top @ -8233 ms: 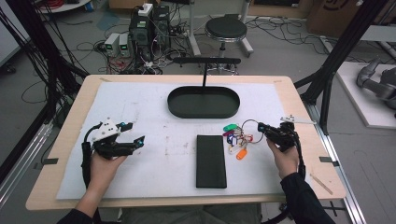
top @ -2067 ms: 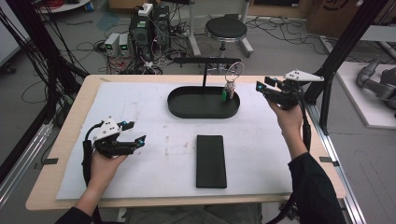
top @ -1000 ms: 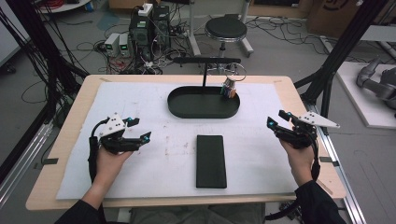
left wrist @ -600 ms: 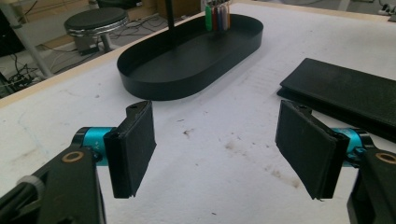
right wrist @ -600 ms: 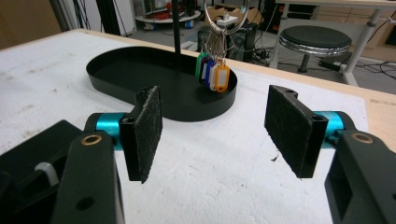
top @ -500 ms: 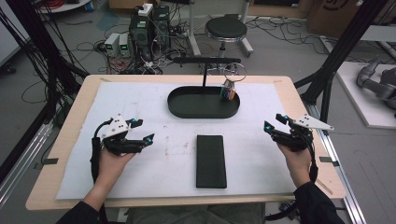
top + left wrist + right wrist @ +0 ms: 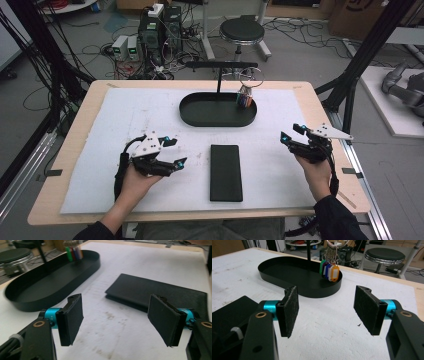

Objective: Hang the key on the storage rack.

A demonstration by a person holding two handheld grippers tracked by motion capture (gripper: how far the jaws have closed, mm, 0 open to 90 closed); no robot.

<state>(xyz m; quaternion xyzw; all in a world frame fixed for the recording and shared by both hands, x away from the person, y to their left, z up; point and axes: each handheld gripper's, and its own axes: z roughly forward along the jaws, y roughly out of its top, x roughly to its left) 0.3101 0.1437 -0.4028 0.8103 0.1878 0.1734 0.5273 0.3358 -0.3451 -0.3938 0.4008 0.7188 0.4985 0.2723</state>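
Right gripper view: right gripper (image 7: 325,312) spread wide, empty; ahead of it coloured key tags (image 7: 329,272) hang into the black oval tray (image 7: 287,275), their ring cut off above. Left gripper (image 7: 116,320) likewise spread, flat black case (image 7: 160,291) just beyond, partly hidden.

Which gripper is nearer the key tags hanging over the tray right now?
Right. The right gripper sits toward the table's near right, diagonally below the key tags. The left gripper is farther, across the black pad at near left.
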